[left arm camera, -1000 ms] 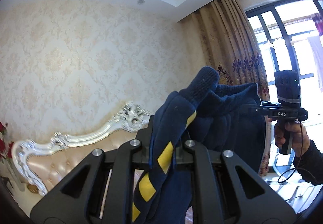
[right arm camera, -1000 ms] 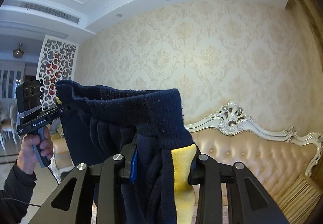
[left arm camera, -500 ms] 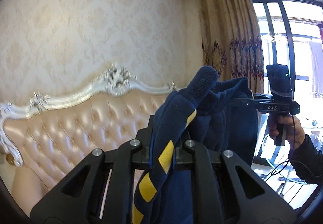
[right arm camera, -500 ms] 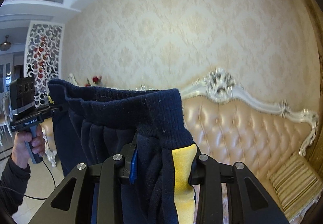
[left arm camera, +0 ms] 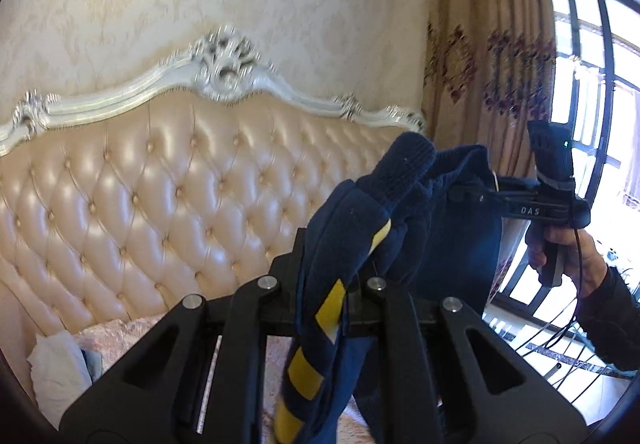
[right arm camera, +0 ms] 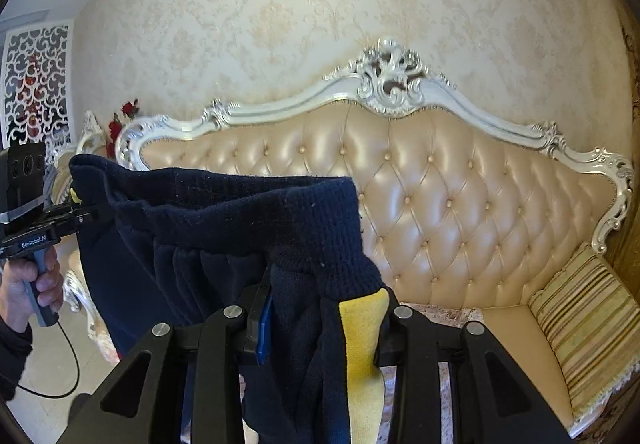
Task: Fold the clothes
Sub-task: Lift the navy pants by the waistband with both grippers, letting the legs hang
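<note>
Two tools (left arm camera: pixel 324 284) (right arm camera: pixel 320 324) gripping navy garment (right arm camera: pixel 224 228), tufted sofa (right arm camera: pixel 460 204) behind.

The trousers (right arm camera: pixel 224 244) are thick, matt navy knit cloth with a ribbed waistband and yellow stripes. Both grippers (left arm camera: pixel 320 284) (right arm camera: pixel 320 308) look like matt black plastic with shiny metal screws. The sofa (right arm camera: pixel 440 204) back is glossy tufted leather, perhaps imitation.
</note>
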`<state>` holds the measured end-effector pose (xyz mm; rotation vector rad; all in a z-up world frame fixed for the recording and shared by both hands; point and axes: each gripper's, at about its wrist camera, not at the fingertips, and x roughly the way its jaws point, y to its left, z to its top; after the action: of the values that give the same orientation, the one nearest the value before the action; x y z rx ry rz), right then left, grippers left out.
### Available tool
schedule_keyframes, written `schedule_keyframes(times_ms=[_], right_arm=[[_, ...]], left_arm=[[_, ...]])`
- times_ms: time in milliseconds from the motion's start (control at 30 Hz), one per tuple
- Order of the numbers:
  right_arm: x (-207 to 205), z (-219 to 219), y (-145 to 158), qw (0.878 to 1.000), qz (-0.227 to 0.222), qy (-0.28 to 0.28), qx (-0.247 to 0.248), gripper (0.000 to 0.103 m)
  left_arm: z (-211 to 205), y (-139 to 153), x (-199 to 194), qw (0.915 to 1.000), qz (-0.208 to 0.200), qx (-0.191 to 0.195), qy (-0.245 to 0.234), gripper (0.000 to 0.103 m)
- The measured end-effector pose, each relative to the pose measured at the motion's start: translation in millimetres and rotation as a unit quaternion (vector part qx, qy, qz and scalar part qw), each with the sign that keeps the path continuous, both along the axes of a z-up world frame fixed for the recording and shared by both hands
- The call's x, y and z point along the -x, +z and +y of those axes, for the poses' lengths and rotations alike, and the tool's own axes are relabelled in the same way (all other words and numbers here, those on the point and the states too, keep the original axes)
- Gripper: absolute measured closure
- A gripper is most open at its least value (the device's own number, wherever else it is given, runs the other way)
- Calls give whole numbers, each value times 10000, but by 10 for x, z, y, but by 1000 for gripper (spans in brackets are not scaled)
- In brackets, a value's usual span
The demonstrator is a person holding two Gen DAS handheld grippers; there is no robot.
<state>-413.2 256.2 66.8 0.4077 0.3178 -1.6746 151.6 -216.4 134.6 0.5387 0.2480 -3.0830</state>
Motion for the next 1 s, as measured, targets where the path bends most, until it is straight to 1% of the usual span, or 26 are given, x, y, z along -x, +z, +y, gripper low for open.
schedule_keyframes(times_ms=[100,200,300,433,500,600,667,767,900,967,1000], right_arm=[[173,-307,-236,9998,-9,68,-176,67],[249,-525,-311,9995,-114,166,-232,67],[160,-381,-266,9994,-95,285,-143,67],[-86,77,-82,9989,-46,460,-35,67],[-252,417,63,9986,-42,533,40,67],[-490,874,257,9979,-32,623,165,67],[-664,1177,382,9975,1,662,242,67],[-886,1513,556,9969,117,679,377,67],[-1146,1879,780,9956,293,688,573,67],[-1273,2059,891,9946,380,692,670,67],[-1287,2081,932,9945,399,674,699,67]], left_arm=[[-183,-112,155,9998,-152,-148,60,88],[-209,-104,97,9996,-198,-219,52,88],[-68,3,-136,9998,-145,-101,-82,88],[275,184,-591,9998,-49,-27,-176,88],[455,299,-821,9998,30,-26,-217,88],[807,512,-1259,9993,167,115,-317,88],[1022,646,-1512,9986,262,278,-353,88],[1263,846,-1857,9975,414,328,-470,88],[1430,1038,-2086,9962,544,473,-480,88],[1461,1101,-2123,9957,594,513,-489,88],[1464,1126,-2124,9955,619,522,-493,88]])
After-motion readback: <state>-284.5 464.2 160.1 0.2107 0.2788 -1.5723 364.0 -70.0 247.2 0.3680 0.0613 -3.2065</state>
